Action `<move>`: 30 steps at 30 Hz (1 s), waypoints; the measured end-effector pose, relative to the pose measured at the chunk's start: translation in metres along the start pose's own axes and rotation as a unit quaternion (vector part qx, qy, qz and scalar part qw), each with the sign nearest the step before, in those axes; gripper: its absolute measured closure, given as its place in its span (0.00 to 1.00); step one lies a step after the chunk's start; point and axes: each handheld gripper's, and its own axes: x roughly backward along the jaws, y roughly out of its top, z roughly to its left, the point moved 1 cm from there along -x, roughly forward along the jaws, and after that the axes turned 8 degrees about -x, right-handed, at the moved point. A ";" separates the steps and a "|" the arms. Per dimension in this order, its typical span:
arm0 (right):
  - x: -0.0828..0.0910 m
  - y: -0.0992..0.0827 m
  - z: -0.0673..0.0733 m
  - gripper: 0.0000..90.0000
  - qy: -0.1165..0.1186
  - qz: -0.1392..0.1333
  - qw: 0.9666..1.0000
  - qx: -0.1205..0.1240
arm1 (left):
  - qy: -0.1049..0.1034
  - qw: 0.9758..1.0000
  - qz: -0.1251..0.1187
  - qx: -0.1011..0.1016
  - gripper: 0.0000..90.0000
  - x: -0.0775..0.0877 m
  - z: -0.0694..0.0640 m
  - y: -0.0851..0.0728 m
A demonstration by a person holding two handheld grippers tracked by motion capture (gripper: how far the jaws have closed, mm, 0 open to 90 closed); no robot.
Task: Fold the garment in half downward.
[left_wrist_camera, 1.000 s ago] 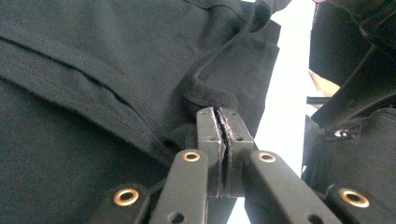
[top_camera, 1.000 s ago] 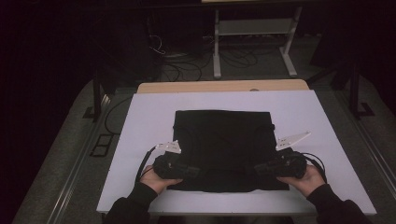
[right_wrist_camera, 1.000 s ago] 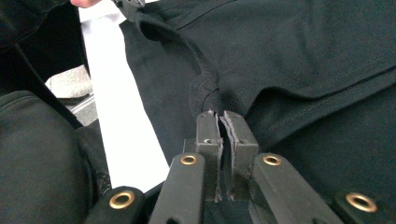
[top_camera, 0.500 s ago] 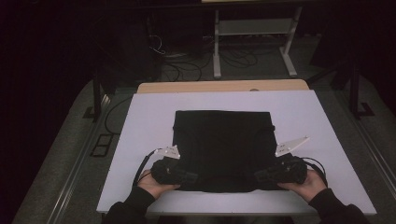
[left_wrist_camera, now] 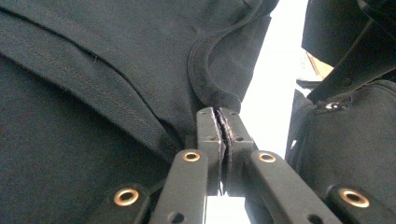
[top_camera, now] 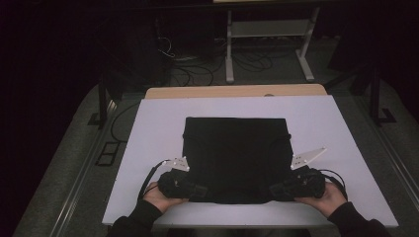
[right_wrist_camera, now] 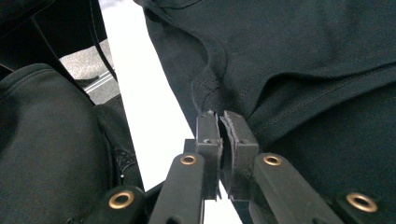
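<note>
Between the two grippers, a black garment [top_camera: 236, 159] lies folded into a flat rectangle on the white table [top_camera: 148, 128], its near edge at the person's side. The left gripper [top_camera: 198, 189] sits at the near left corner and the right gripper [top_camera: 274, 189] at the near right corner, each pointing inward along that edge. Seen from the left gripper view, the jaws stand pressed together at a hemmed fold of the garment [left_wrist_camera: 140, 84], with cloth bunched just ahead of the tips; the right gripper [right_wrist_camera: 220, 122] view shows the same, jaws together against a stitched edge of the garment [right_wrist_camera: 303, 60]. Both appear closed with a thin pinch of fabric.

Judged from its drape and creases, the cloth is soft, light and limp. It will sag and unfold if lifted from a single point. Doubled hems at the near corners give the firmest hold, since several layers can be pinched together. Smooth jersey may slip from shallow bites, so a deep pinch at each corner seems advisable.
</note>
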 end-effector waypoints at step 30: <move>0.007 -0.005 0.007 0.65 -0.022 -0.021 1.000 -0.007 | 0.019 0.999 -0.004 -0.028 0.51 0.000 -0.011 -0.005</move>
